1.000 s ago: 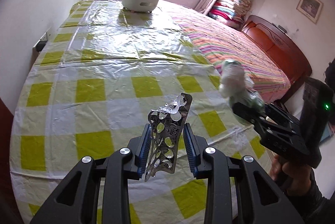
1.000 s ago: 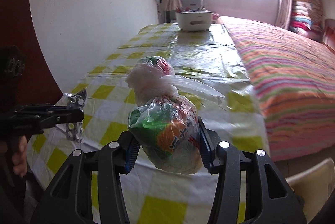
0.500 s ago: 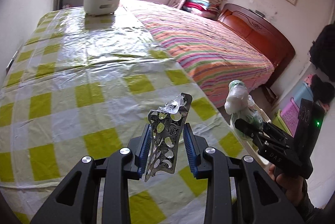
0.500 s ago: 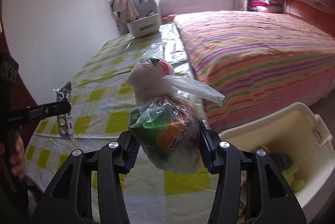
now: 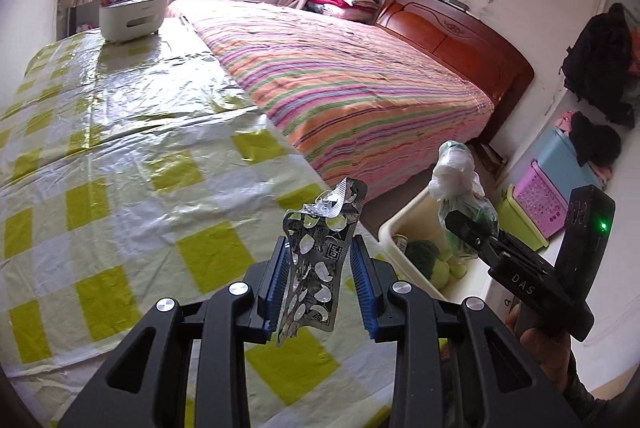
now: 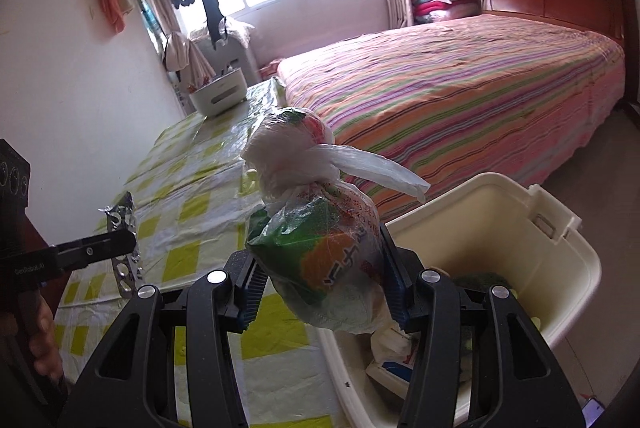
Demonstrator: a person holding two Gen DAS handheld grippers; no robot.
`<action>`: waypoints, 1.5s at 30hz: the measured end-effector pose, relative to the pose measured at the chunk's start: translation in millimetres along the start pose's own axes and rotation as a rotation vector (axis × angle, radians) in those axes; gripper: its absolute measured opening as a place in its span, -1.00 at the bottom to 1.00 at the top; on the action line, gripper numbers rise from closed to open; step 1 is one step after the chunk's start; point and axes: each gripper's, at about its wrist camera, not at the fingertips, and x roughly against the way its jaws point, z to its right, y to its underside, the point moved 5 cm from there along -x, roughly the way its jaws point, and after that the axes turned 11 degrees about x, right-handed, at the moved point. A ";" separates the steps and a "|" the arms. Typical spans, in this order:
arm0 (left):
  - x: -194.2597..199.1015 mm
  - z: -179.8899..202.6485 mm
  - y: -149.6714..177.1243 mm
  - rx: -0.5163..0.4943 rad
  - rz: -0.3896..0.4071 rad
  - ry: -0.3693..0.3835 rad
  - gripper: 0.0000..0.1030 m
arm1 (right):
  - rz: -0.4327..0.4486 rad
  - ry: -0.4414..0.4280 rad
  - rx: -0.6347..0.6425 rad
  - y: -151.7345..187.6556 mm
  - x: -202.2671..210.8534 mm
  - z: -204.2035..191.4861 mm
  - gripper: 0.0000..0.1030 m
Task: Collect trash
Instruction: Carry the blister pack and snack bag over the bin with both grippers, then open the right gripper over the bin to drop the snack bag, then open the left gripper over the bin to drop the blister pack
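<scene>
My left gripper (image 5: 322, 276) is shut on a crumpled silver blister pack (image 5: 320, 260) and holds it upright over the table's right front corner. The pack also shows in the right wrist view (image 6: 122, 248). My right gripper (image 6: 322, 278) is shut on a knotted plastic bag of trash (image 6: 320, 240), green and orange inside, and holds it above the near rim of a cream plastic bin (image 6: 560, 240) on the floor. From the left wrist view the bag (image 5: 460, 196) hangs over the bin (image 5: 390, 224), which holds green scraps and other trash.
The table (image 5: 120, 168) has a yellow-checked plastic cover. A white holder (image 5: 132, 16) stands at its far end. A striped bed (image 5: 360, 76) lies right of the table. A pink basket (image 5: 540, 196) and blue box (image 5: 568, 164) stand beyond the bin.
Both grippers have swung to the right, off the table and toward the bin. The bag is now over the bin's rim. Both grips are unchanged.
</scene>
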 end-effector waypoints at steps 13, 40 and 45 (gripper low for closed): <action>-25.8 56.3 7.7 -0.079 -0.041 0.060 -0.40 | 0.086 0.145 -0.118 8.0 33.8 46.0 0.05; -69.2 140.9 16.6 -0.161 -0.097 0.205 -0.40 | 0.299 0.129 -0.302 0.4 75.3 72.0 0.47; -78.3 151.7 21.0 -0.181 -0.098 0.209 -0.39 | 0.321 0.126 -0.323 1.4 77.8 80.1 0.47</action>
